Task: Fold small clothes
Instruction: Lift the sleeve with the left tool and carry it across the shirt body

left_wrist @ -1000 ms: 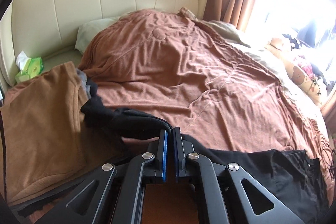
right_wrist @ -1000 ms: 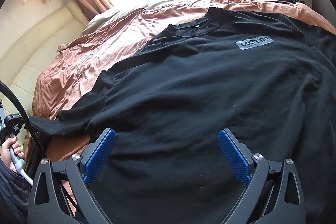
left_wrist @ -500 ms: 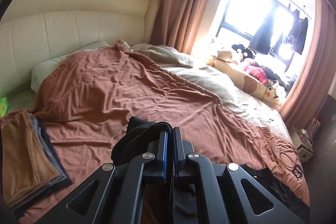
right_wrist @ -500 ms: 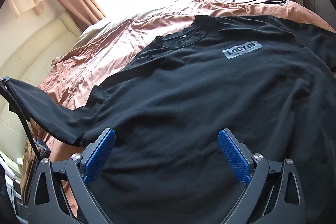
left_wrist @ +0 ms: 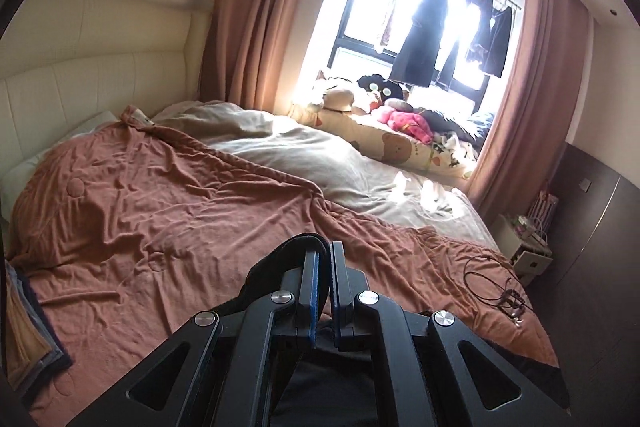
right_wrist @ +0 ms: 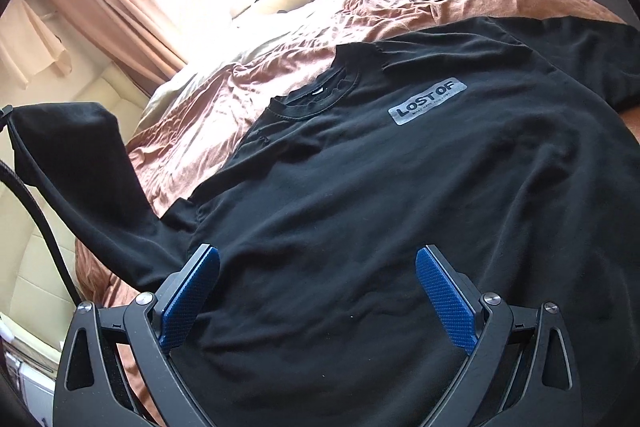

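T-shirt (right_wrist: 360, 187): soft, light, limp; drapes.
Left gripper (left_wrist: 323, 291): clamped on sleeve (right_wrist: 80, 163), lifted.
Right gripper (right_wrist: 318, 291): jaws apart, empty.
Hold: hems, seams.

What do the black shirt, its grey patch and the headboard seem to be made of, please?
Shirt: matte knit, likely cotton jersey; soft creases and a ribbed collar. Patch: smooth, slightly glossy, probably a printed or rubbery label. Headboard: cream padding with stitched panels and a faint sheen, leather or imitation; I cannot tell which.
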A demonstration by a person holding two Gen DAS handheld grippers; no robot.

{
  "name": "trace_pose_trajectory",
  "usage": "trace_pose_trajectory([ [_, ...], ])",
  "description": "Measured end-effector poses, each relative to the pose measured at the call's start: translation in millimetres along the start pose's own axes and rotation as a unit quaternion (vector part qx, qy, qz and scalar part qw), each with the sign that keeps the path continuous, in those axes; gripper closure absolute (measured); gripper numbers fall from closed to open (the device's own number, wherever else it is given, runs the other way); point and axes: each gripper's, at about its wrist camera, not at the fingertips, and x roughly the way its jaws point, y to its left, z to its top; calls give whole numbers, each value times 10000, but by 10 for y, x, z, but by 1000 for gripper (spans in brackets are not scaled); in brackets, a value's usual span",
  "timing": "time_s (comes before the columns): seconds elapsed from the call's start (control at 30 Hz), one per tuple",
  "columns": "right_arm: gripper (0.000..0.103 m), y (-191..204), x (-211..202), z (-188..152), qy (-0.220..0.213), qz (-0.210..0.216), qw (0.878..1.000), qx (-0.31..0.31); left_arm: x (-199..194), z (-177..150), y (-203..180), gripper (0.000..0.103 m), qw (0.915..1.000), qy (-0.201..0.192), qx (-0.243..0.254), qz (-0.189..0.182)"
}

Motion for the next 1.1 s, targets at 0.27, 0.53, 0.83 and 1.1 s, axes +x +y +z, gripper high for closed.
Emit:
trace_pose_trajectory([
  [0.27,4,-138,-35,59,-47,25,9997,233,302,-178,-632,98,9980,428,198,-428],
  [0.53,4,-351,-107,115,-154,-56,9973,715,472,-432,-1210,98,9901,775,425,-1087],
  [0.83,4,-615,-150,146,-235,-102,9911,1305,852,-1014,-1330,98,9801,1387,568,-1305],
  [1.1,4,-782,-183,141,-284,-140,9852,1687,1147,-1891,-1301,92,9504,2557,751,-1603],
])
